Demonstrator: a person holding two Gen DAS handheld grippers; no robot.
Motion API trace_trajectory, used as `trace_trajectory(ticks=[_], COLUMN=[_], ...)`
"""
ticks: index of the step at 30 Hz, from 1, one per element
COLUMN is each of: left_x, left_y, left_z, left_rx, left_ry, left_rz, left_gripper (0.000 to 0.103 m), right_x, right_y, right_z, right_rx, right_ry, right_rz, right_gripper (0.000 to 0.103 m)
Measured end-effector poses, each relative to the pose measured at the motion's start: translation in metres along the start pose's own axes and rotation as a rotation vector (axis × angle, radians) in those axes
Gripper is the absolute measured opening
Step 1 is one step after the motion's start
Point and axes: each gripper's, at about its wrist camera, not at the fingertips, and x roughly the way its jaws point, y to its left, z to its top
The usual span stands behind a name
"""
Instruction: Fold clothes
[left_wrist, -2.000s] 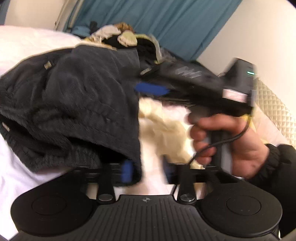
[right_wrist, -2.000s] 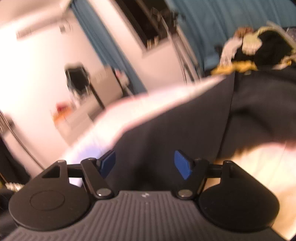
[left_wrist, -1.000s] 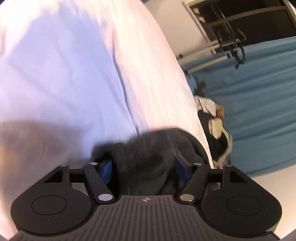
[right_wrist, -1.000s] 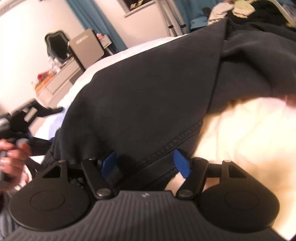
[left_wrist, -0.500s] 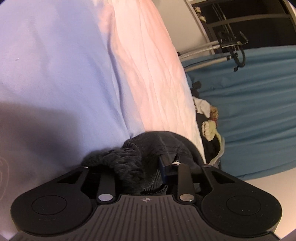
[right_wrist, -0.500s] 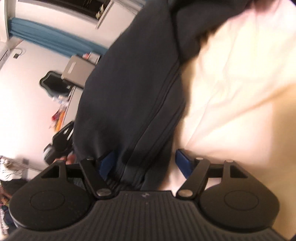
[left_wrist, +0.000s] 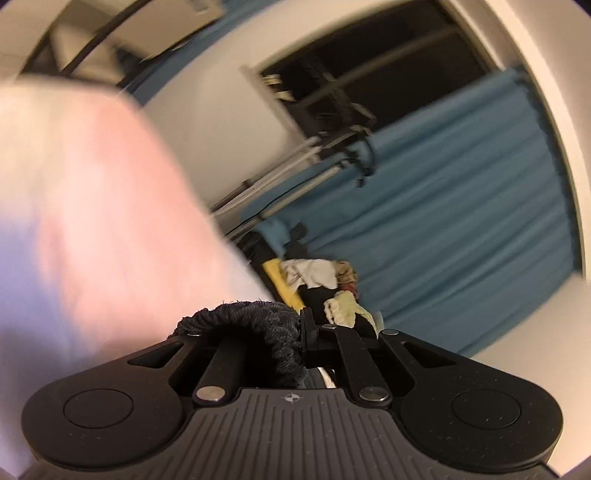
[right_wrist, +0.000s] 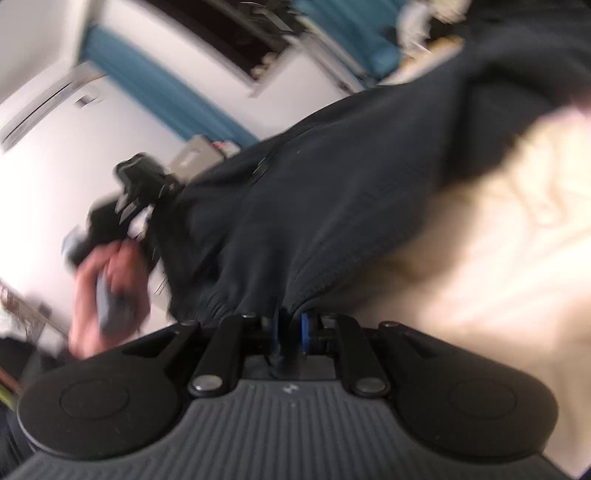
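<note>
A dark navy garment (right_wrist: 314, 206) stretches across the bed between my two grippers. My right gripper (right_wrist: 289, 329) is shut on its hem, which bunches between the blue pads. My left gripper (left_wrist: 291, 338) is shut on a thick ribbed edge of the same garment (left_wrist: 255, 325), which wraps over its left finger. In the right wrist view the left gripper (right_wrist: 140, 206) shows at the left, held in a hand, with the garment hanging from it. Both views are motion-blurred.
A white bed sheet (left_wrist: 92, 206) fills the left of the left wrist view, and a cream sheet (right_wrist: 480, 258) lies under the garment. A pile of other clothes (left_wrist: 321, 284) sits at the bed's far end before a teal curtain (left_wrist: 461, 206). A dark window (left_wrist: 369, 85) is above.
My right gripper has shut on the garment's hem; it was open around the cloth before. My left gripper stayed shut on the ribbed edge and tilted upward, lifting it off the sheet.
</note>
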Motion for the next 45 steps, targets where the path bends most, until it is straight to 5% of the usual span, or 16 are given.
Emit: trace_trajectory(ticks=[6, 10, 17, 23, 28, 30, 32, 34, 37, 40, 45], left_x=[0.045, 0.070, 0.109, 0.153, 0.158, 0.156, 0.150, 0.133, 0.104, 0.064, 0.001], left_y=[-0.040, -0.045, 0.032, 0.126, 0.143, 0.139, 0.131, 0.121, 0.110, 0.100, 0.068], left_z=[0.077, 0.121, 0.199, 0.200, 0.185, 0.185, 0.186, 0.183, 0.177, 0.165, 0.132], left_rx=[0.059, 0.055, 0.080, 0.110, 0.097, 0.077, 0.103, 0.173, 0.251, 0.278, 0.291], left_ry=[0.087, 0.092, 0.117, 0.198, 0.174, 0.208, 0.259, 0.275, 0.294, 0.289, 0.240], left_rz=[-0.001, 0.016, 0.179, 0.255, 0.210, 0.213, 0.221, 0.260, 0.318, 0.359, 0.323], left_gripper=[0.009, 0.009, 0.009, 0.010, 0.011, 0.023, 0.076, 0.097, 0.097, 0.097, 0.097], right_x=[0.052, 0.101, 0.210, 0.310, 0.317, 0.312, 0.306, 0.304, 0.280, 0.246, 0.164], right_y=[0.047, 0.095, 0.133, 0.108, 0.097, 0.100, 0.103, 0.115, 0.130, 0.143, 0.130], right_z=[-0.005, 0.008, 0.014, -0.024, -0.025, -0.024, -0.024, -0.014, -0.006, -0.002, -0.001], right_rx=[-0.011, -0.159, -0.165, -0.142, -0.149, -0.144, -0.139, -0.145, -0.213, -0.278, -0.351], right_ry=[-0.026, -0.032, 0.084, 0.259, 0.267, 0.276, 0.294, 0.309, 0.329, 0.332, 0.288], right_rz=[0.121, 0.203, 0.349, 0.252, 0.274, 0.264, 0.247, 0.229, 0.207, 0.202, 0.123], right_gripper=[0.008, 0.008, 0.008, 0.009, 0.010, 0.014, 0.029, 0.042, 0.059, 0.060, 0.061])
